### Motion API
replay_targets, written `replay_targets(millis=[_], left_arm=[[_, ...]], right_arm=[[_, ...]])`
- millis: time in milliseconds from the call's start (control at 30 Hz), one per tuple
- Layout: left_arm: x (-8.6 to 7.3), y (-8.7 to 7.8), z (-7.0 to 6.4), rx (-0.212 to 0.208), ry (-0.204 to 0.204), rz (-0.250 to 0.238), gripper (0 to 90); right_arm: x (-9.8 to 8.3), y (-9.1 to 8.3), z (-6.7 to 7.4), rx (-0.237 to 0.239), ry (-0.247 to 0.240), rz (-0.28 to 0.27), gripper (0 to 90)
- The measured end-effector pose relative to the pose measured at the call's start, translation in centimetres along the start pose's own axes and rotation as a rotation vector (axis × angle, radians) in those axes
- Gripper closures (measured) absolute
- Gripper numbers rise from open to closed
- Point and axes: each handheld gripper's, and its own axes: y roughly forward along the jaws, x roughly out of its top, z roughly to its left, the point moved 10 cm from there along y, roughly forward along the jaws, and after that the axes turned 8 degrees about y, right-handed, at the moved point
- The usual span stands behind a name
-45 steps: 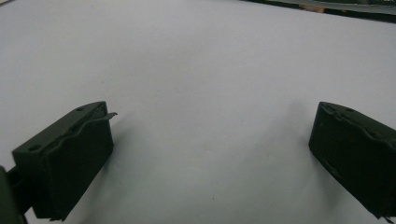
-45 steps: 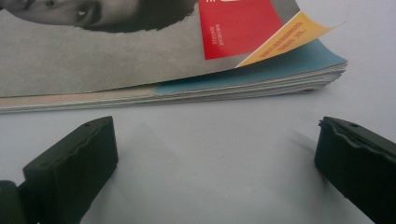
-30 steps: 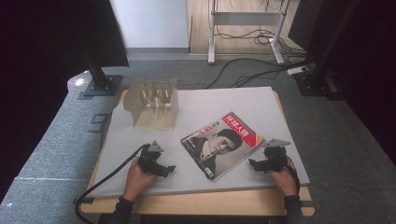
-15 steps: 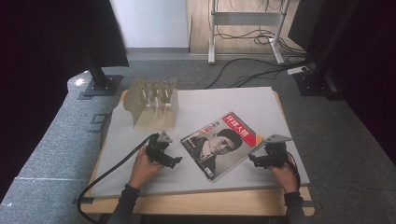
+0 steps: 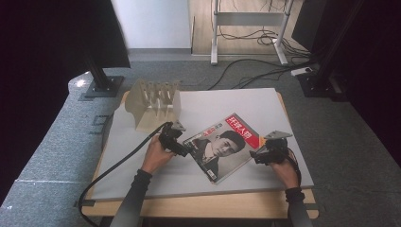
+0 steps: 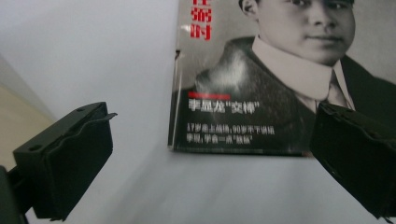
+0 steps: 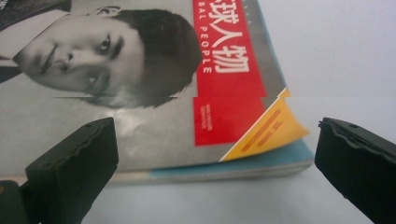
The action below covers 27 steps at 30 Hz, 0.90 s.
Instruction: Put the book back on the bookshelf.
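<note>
High view: a magazine lies flat and face up on a grey table, turned on a diagonal so its long axis runs from the near centre toward the far right, the red masthead at the far end. The left gripper sits at the magazine's left edge, the right gripper at its right edge, each held by a hand with a dark sleeve. Left gripper view shows its jaws spread wide, one over bare table, the other covering part of the cover; the masthead is cut off at the frame's top. Right gripper view shows jaws likewise wide apart, facing the magazine's curling yellow corner. A pale wooden rack stands at the table's far left; its slots are hard to make out.
</note>
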Motion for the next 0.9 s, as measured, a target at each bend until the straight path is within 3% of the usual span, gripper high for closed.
replay_targets(millis=[267, 400, 667, 733, 900], left_arm=[[2.2, 2.3, -0.1, -0.023, 0.027, -0.002, 0.0], [3.0, 4.2, 0.0, -0.034, 0.023, -0.006, 0.0], [1.7, 6.4, 0.1, -0.056, 0.021, 0.039, 0.0], [1.6, 6.6, 0.0, -0.076, 0.004, 0.024, 0.0], [1.7, 6.6, -0.5, -0.092, 0.014, 0.019, 0.0]], right_arm=[[0.9, 2.2, -1.1, 0.002, -0.013, 0.056, 0.0], [0.9, 3.4, -1.8, 0.001, 0.002, 0.073, 0.0], [0.4, 4.6, -2.7, 0.030, 0.046, 0.081, 0.0], [0.3, 4.7, -2.5, 0.055, 0.062, 0.077, 0.1], [0.3, 4.7, -1.5, 0.086, 0.036, 0.069, 1.8]])
